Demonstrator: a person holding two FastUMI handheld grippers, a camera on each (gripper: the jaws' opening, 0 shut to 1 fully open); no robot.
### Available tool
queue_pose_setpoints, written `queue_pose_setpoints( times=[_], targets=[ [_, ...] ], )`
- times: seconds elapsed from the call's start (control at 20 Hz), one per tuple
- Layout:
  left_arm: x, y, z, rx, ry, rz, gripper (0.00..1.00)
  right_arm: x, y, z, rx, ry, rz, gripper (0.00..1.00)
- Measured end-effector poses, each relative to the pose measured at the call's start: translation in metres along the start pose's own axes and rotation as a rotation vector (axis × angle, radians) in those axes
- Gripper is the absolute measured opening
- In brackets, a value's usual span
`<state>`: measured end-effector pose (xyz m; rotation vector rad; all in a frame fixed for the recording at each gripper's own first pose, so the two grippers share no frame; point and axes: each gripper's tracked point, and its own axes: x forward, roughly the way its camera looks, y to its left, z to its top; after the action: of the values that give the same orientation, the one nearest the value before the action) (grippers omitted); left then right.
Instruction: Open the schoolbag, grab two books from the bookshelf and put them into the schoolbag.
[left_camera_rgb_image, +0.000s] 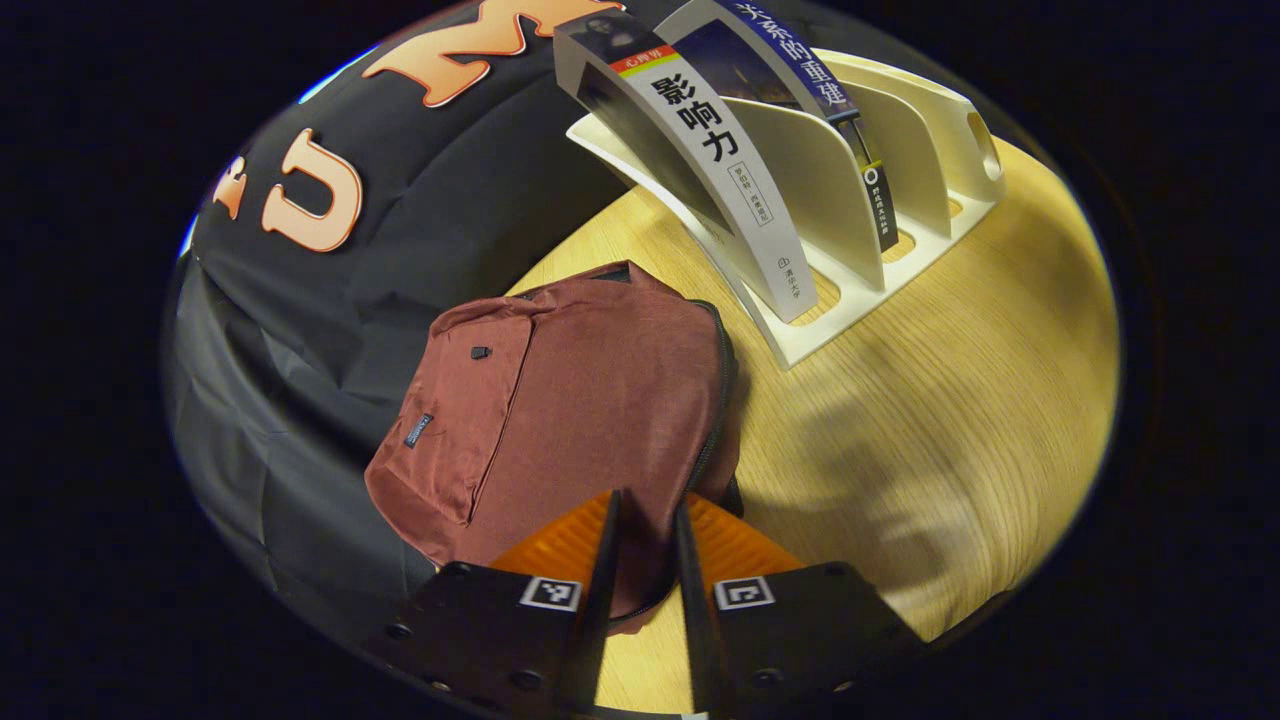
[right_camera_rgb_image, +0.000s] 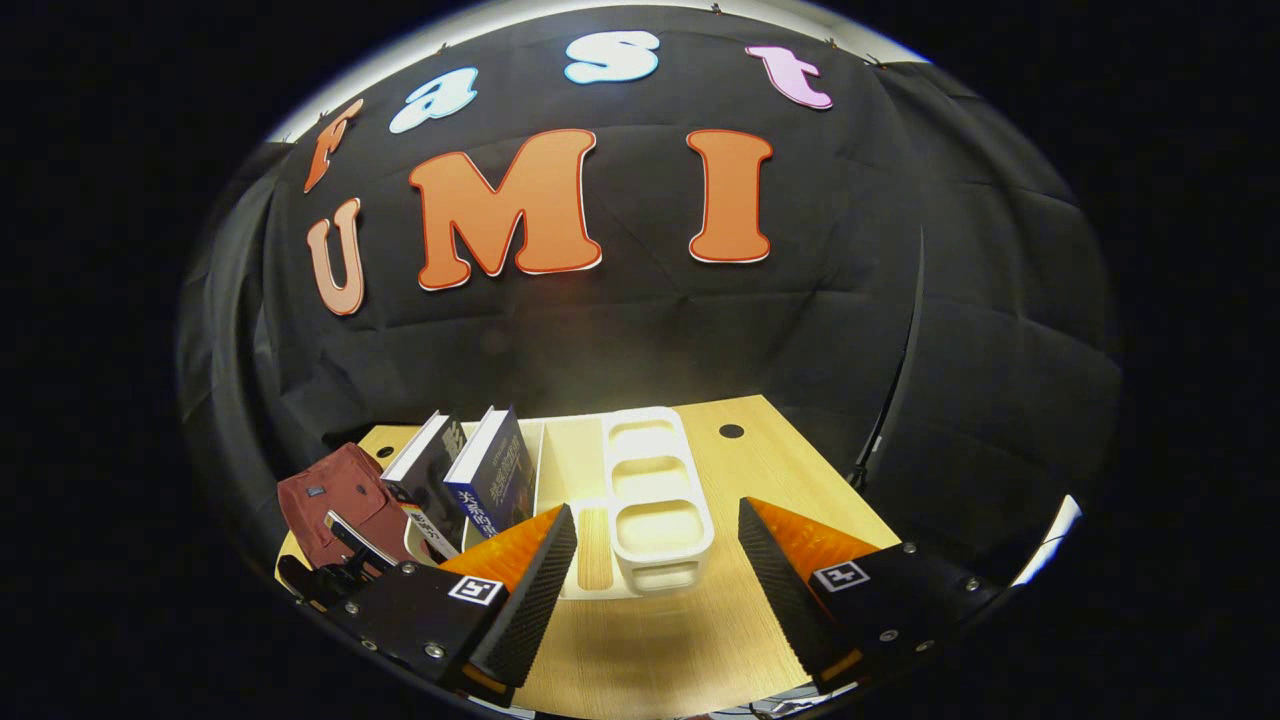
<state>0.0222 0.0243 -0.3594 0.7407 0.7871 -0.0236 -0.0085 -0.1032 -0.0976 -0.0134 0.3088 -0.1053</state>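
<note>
My left gripper (left_camera_rgb_image: 645, 520) hangs over the near edge of the dark red schoolbag (left_camera_rgb_image: 560, 410), fingers narrowly apart, gripping nothing; the bag lies flat on the wooden table (left_camera_rgb_image: 930, 420), zip looks closed. My right gripper (right_camera_rgb_image: 655, 550) is wide open, empty, facing the white bookshelf (right_camera_rgb_image: 650, 500). 2 books (left_camera_rgb_image: 700, 150) lean in its slots, beside the bag.
</note>
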Motion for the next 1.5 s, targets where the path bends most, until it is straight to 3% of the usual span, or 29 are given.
queue_pose_setpoints(
  times=[0.1,0.3,0.5,0.75,1.0,1.05,1.1,1.3,1.5],
  targets=[
    [-0.001,0.000,-0.002,0.075,0.036,-0.007,0.13,-0.001,0.000,0.002,0.016,-0.005,0.007,0.97],
    [0.001,0.001,0.000,0.136,0.045,-0.004,0.05,-0.003,-0.001,0.007,0.026,-0.021,0.022,0.97],
    [-0.001,0.003,0.000,0.136,0.041,-0.087,0.01,-0.006,0.003,0.015,0.051,-0.040,0.058,0.97],
    [-0.013,0.015,0.002,0.041,0.058,-0.204,0.01,0.000,0.018,0.025,0.078,-0.044,0.094,0.96],
    [-0.047,0.057,0.032,-0.027,0.018,-0.404,0.01,-0.003,0.082,0.032,0.127,-0.020,0.225,0.97],
    [-0.053,0.068,0.038,-0.029,0.007,-0.435,0.01,-0.002,0.092,0.034,0.137,-0.015,0.225,1.00],
    [-0.061,0.081,0.045,-0.028,-0.007,-0.460,0.01,-0.001,0.103,0.037,0.153,-0.019,0.224,0.96],
    [-0.075,0.135,0.063,0.001,-0.046,-0.545,0.01,-0.005,0.152,0.048,0.254,-0.018,0.285,0.96],
    [-0.075,0.186,0.072,0.105,-0.101,-0.556,0.01,0.002,0.174,0.059,0.249,-0.045,0.231,0.96]
  ],
)
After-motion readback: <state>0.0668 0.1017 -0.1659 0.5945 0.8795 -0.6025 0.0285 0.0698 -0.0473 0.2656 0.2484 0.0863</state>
